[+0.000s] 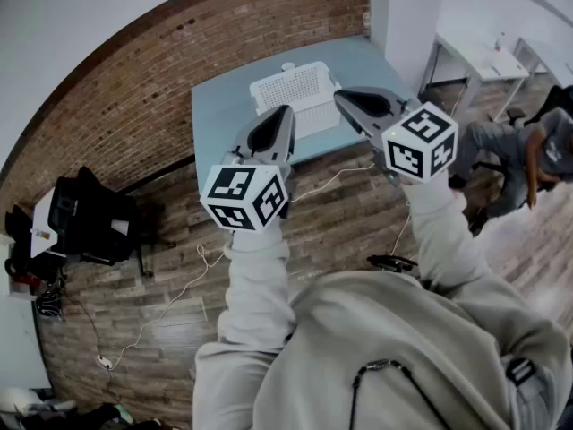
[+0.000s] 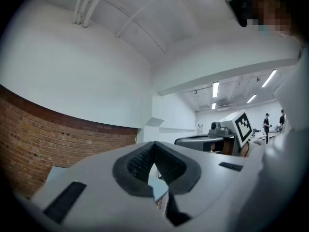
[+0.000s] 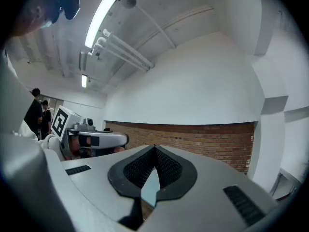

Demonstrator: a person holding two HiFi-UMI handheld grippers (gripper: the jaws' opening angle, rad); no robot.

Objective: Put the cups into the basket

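Note:
A white perforated basket (image 1: 295, 92) stands on a light blue table (image 1: 215, 119) ahead of me. A small white thing (image 1: 288, 65) sits just behind the basket; I cannot tell whether it is a cup. No other cup shows. My left gripper (image 1: 285, 111) is held in the air in front of the table, its tips meeting with nothing between them (image 2: 154, 146). My right gripper (image 1: 340, 97) hovers beside it at the same height, likewise shut and empty (image 3: 154, 149). Each gripper view looks up at walls and ceiling and shows the other gripper alongside.
A brick wall (image 1: 134, 88) runs behind the table. Black equipment (image 1: 85, 218) stands on the wooden floor at left, with a white cable (image 1: 170, 303) trailing across the floor. A seated person (image 1: 528, 150) and a white desk (image 1: 488, 61) are at right.

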